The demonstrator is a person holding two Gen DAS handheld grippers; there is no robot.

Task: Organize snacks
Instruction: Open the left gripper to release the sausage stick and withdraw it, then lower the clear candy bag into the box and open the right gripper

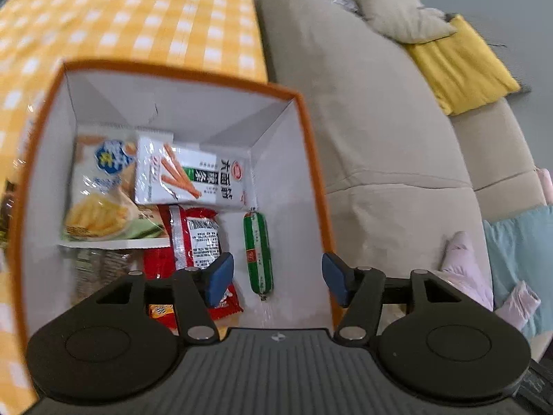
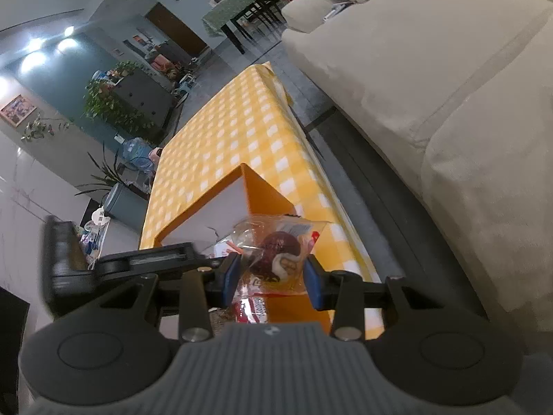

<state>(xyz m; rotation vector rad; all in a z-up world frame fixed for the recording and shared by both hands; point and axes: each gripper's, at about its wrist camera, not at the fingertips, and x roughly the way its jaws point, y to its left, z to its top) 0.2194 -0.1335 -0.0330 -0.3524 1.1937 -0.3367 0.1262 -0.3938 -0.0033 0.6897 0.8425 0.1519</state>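
A: What takes up most of the scene?
B: A beige sofa (image 2: 432, 79) runs beside the worktop (image 2: 228, 128), which wears a yellow-and-white checked cloth. On that cloth stands an orange box (image 1: 312, 159) with white inner walls.

A: And inside the box?
B: A pale chip bag (image 1: 98, 190) lies against the left wall, a white packet with orange sticks printed on it (image 1: 193, 178) lies partly over it, red packets (image 1: 198, 242) sit below those, and a green sausage stick (image 1: 258, 252) lies alone near the right wall.

A: The claws?
B: The left claw (image 1: 278, 276) hovers over the box's opening, its blue pads spread with nothing between them. The right claw (image 2: 273, 273) pinches a clear wrapped snack (image 2: 276, 249) with a dark brown treat inside, held above the box's near corner.
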